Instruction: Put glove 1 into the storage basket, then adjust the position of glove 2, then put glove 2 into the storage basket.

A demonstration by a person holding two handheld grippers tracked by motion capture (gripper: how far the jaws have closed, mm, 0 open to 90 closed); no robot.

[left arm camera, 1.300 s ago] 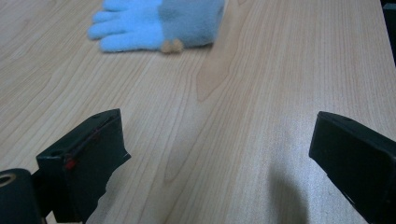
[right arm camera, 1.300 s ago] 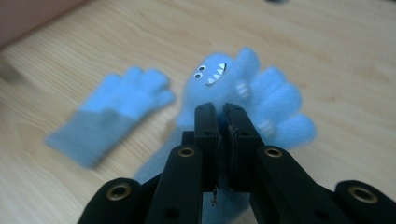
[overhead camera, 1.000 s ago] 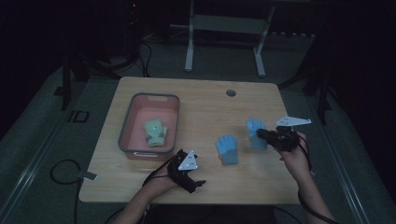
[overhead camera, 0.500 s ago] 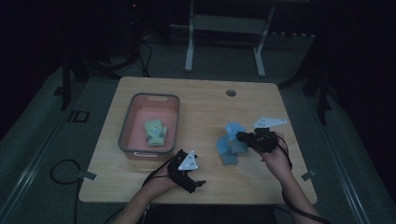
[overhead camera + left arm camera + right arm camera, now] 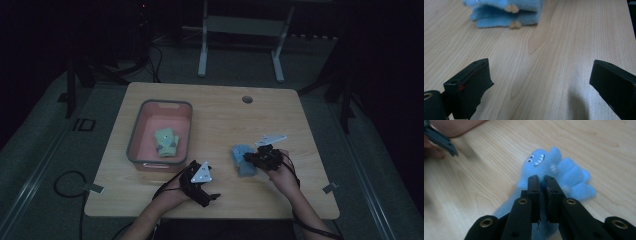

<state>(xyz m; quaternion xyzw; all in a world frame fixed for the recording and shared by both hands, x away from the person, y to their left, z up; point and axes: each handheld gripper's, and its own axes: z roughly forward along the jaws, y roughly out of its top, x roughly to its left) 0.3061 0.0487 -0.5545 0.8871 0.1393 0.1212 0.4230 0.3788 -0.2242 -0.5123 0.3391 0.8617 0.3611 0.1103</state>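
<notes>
Right tongs point(image 5: 248, 159) clamped on a blue monster glove point(image 5: 242, 153), jaws nearly together with the blue fleece pinched between them in the right gripper view point(image 5: 541, 182). A second ago this hand was further right, holding the glove apart from the second blue glove point(image 5: 246, 169); now it has come left and down, and the held glove lies over the second one, right of centre on the worktop point(image 5: 220, 115), near the front. The left gripper view shows the two as a stack point(image 5: 506, 12), fingers pointing the same way. Monster face with eyes and teeth faces up on the held glove point(image 5: 536, 160).

Left tongs point(image 5: 207, 192) unchanged: same spot near the front edge, jaws wide apart, nothing between them, bare wood under them point(image 5: 541, 75).

Grey bin point(image 5: 132, 145) with pink inside, left half of the worktop, not moved. Green gloves point(image 5: 166, 142) lie in it as before.
</notes>
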